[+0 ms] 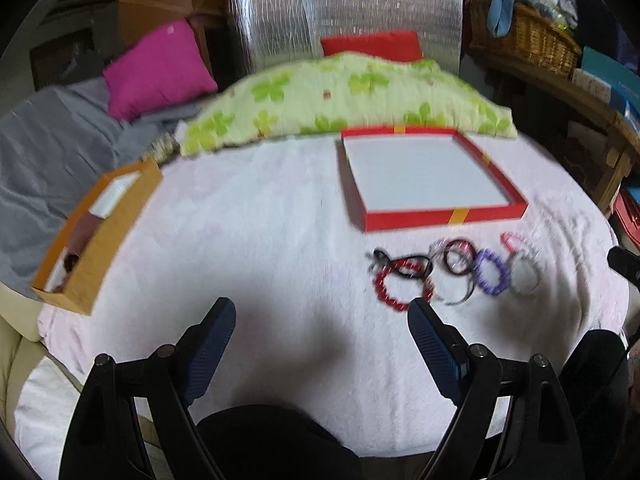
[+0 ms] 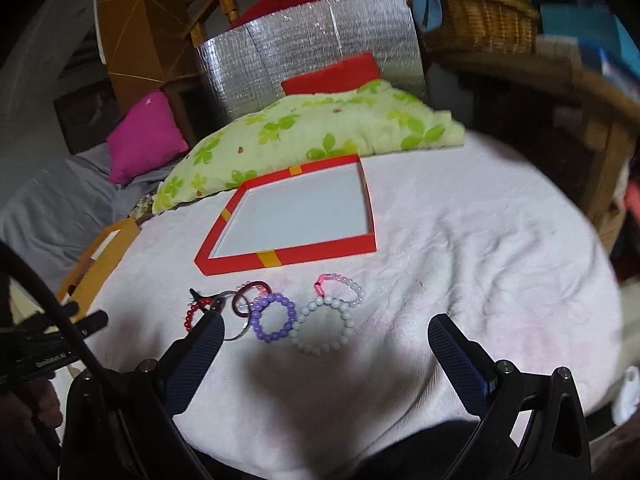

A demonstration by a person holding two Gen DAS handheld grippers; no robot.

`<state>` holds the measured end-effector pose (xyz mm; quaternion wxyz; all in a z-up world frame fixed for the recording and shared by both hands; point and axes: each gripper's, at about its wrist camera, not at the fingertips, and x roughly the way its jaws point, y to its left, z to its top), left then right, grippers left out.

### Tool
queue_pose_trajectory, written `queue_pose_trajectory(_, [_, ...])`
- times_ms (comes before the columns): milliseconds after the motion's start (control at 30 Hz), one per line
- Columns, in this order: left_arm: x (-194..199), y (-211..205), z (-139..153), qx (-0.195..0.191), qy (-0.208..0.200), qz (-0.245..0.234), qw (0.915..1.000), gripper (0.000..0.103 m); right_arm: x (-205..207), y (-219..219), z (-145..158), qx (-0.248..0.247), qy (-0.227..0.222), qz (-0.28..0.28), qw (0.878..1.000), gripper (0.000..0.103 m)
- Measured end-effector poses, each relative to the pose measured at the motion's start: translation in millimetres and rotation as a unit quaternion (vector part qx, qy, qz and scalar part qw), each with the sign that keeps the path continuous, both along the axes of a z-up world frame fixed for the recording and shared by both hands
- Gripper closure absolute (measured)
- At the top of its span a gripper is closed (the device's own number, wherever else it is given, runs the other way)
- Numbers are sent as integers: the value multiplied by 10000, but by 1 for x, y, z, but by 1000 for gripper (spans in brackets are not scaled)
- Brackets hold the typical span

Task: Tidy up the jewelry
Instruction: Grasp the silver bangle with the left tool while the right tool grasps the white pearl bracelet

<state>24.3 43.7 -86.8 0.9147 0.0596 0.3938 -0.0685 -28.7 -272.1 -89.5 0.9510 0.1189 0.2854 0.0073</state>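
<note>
Several bead bracelets lie in a row on the white blanket: a red one, a dark maroon ring, a purple one and a white one. Behind them stands an open red box with a white, empty floor. My left gripper is open and empty, just short of the red bracelet. My right gripper is open and empty, hovering near the white and purple bracelets.
An orange cardboard box sits at the blanket's left edge. A green floral pillow lies behind the red box, a pink cushion to the left. A wicker basket and wooden shelf stand at the right.
</note>
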Motion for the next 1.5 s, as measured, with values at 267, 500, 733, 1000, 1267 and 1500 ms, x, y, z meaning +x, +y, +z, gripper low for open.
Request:
queue_pose_trajectory(267, [37, 4, -30, -442, 597, 5, 9972, 15, 58, -6, -45, 113, 1108, 415, 9929, 39])
queue_pose_trajectory(500, [38, -12, -43, -458, 749, -257, 9958, 15, 70, 1, -82, 269, 1703, 503, 9837, 59])
queue_pose_trajectory(733, [47, -46, -41, -608, 556, -746, 9938, 15, 71, 6, -88, 178, 1446, 478, 9882, 68])
queue_pose_trajectory(1000, [77, -81, -61, -604, 694, -1374, 9862, 58, 72, 0, -91, 488, 1329, 545, 9884, 91])
queue_pose_trajectory(1267, [79, -83, -72, -882, 954, -1673, 9773, 94, 67, -5, -90, 772, 1251, 586, 9874, 91])
queue_pose_trajectory(1500, [71, -76, -70, -1040, 868, -1828, 9738, 97, 59, -5, -86, 928, 1166, 686, 9864, 91])
